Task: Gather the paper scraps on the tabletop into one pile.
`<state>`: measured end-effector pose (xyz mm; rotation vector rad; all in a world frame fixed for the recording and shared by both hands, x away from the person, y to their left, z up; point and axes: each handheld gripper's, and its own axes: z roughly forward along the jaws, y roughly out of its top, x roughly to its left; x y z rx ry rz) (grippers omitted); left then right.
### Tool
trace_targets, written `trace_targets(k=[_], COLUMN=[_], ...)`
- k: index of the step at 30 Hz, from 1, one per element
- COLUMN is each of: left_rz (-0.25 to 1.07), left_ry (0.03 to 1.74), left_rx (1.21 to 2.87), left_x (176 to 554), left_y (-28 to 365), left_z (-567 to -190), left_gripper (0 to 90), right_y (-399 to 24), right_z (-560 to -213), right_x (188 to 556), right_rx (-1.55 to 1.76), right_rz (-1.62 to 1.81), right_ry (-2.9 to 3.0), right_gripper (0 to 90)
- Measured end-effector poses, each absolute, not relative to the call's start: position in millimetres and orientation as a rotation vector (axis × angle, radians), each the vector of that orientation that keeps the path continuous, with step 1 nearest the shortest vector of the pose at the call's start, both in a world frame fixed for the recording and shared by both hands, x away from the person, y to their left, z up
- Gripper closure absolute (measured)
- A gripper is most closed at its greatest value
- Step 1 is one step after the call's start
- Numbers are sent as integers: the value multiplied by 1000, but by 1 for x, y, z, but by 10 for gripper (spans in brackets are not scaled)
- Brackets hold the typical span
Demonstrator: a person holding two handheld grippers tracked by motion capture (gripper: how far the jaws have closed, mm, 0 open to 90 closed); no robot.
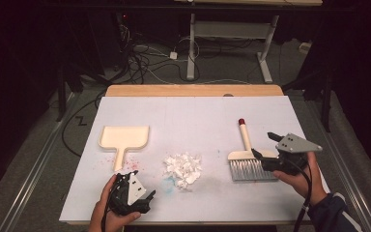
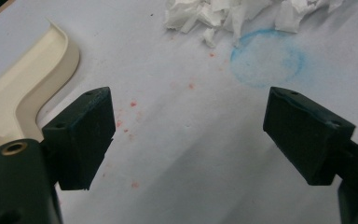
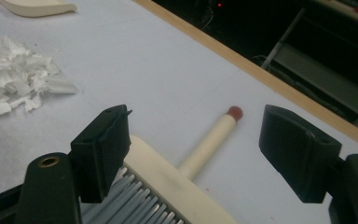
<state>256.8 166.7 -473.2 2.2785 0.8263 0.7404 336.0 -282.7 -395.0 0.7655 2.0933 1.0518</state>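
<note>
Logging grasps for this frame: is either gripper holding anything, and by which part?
Nothing is held. The left gripper is open over bare table near the dustpan; the right gripper is open over the brush, jaws not closed on it.

high view sat above the near edge, looking forward and down over the whole table [image 1: 198, 111]. left gripper view hovered close over the surface, facing the paper scraps [image 2: 242, 16]. right gripper view looked low across the brush [image 3: 186, 186] toward the far edge; both caught those scraps.
</note>
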Motion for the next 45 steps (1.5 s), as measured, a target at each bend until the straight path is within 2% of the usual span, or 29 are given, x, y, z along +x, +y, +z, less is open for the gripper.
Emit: trace_targets(k=[13,45], left_rz=[756,772], left_ry=[830,836], left_rx=[2205,2201], left_x=[255,260], left_y=[171,170], left_z=[-469,-470], left_gripper=[160,159], right_y=[-308,-312], right_z=[-432,-438], right_x=[289,291], right_rx=[760,784], right_rz=[1108,1100], right_ry=[1955,1976], right_gripper=[262,248])
